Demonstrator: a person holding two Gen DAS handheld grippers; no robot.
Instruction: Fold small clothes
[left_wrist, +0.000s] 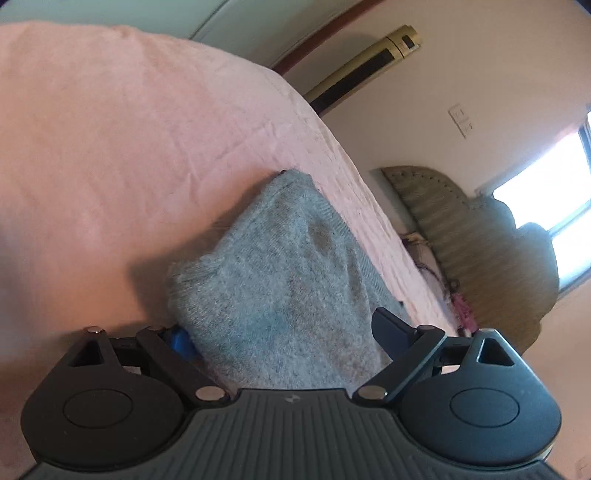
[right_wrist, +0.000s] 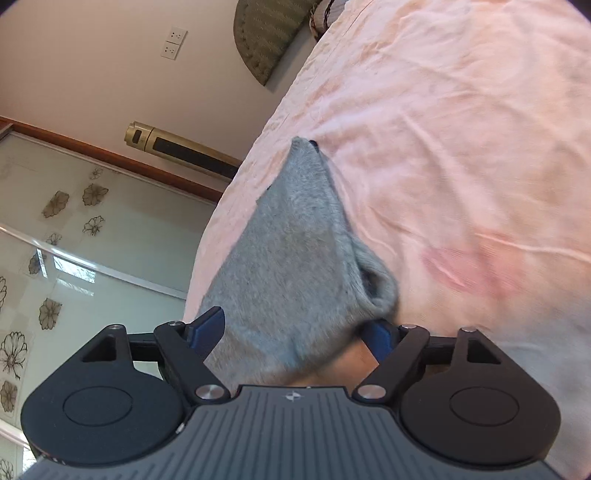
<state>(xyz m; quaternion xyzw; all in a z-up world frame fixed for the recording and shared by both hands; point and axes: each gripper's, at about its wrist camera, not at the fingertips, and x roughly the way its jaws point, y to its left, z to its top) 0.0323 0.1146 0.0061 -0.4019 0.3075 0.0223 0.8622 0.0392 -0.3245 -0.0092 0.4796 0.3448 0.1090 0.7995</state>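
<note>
A small grey knit garment (left_wrist: 280, 266) lies folded on the pink bedsheet (left_wrist: 110, 147), close to the bed's edge. My left gripper (left_wrist: 284, 336) stands open over its near end. One blue pad (left_wrist: 181, 342) sits beside the garment's left edge, and the other finger (left_wrist: 389, 330) rests above its right side. In the right wrist view the same garment (right_wrist: 295, 243) tapers away across the sheet (right_wrist: 461, 147), with a rolled opening on its right side. My right gripper (right_wrist: 291, 332) is open too, and the cloth's near end lies loose between its spread pads (right_wrist: 208, 328).
The bed's edge runs just beside the garment. Beyond it stand a tall gold air conditioner (left_wrist: 369, 70), a green padded headboard (left_wrist: 461, 229) and a bright window (left_wrist: 546, 206). Flower-patterned glass doors (right_wrist: 74, 240) and wall sockets (right_wrist: 173, 42) show in the right wrist view.
</note>
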